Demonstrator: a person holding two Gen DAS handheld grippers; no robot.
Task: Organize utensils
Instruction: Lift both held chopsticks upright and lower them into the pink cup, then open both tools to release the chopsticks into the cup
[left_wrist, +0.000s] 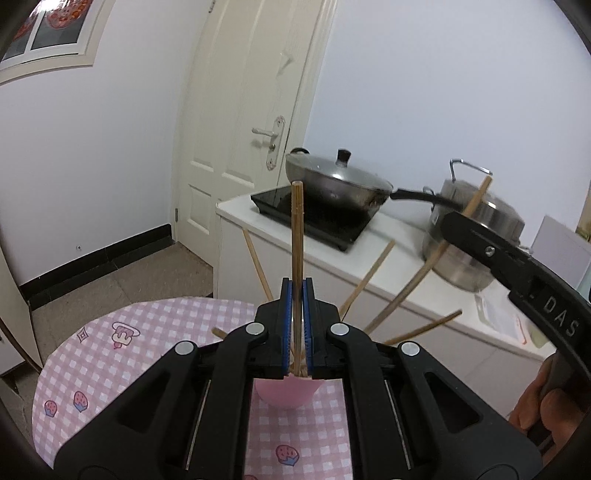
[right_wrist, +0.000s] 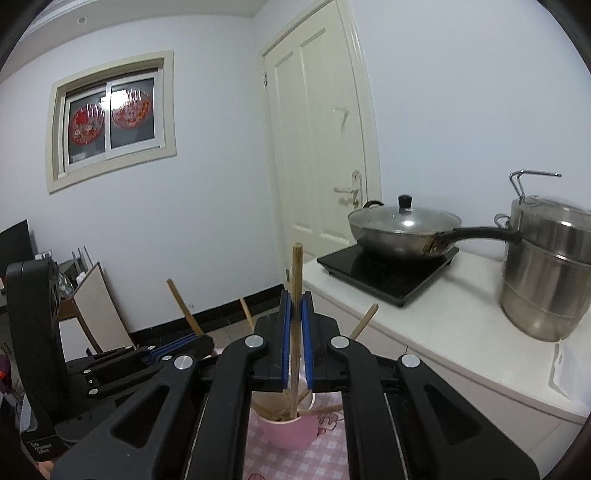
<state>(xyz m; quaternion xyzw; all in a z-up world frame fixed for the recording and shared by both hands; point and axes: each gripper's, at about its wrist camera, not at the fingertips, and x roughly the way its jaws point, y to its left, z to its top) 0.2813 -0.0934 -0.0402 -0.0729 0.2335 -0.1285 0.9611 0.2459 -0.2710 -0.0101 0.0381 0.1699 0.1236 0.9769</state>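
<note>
A pink cup (right_wrist: 290, 430) stands on the pink checked tablecloth (left_wrist: 110, 365) and holds several wooden chopsticks that fan outward. It also shows in the left wrist view (left_wrist: 288, 393). My left gripper (left_wrist: 297, 291) is shut on one upright chopstick (left_wrist: 297, 229) whose lower end sits in the cup. My right gripper (right_wrist: 294, 306) is shut on another upright chopstick (right_wrist: 295, 280) that also stands in the cup. The right gripper's body (left_wrist: 517, 258) shows at the right of the left wrist view; the left gripper's body (right_wrist: 110, 365) shows at the left of the right wrist view.
A white counter (right_wrist: 461, 332) behind the table carries a black induction hob (right_wrist: 388, 273), a lidded wok (right_wrist: 404, 232) and a steel steamer pot (right_wrist: 543, 280). A white door (right_wrist: 317, 147) and a window (right_wrist: 110, 118) are beyond. Boards lean at the left wall (right_wrist: 96, 302).
</note>
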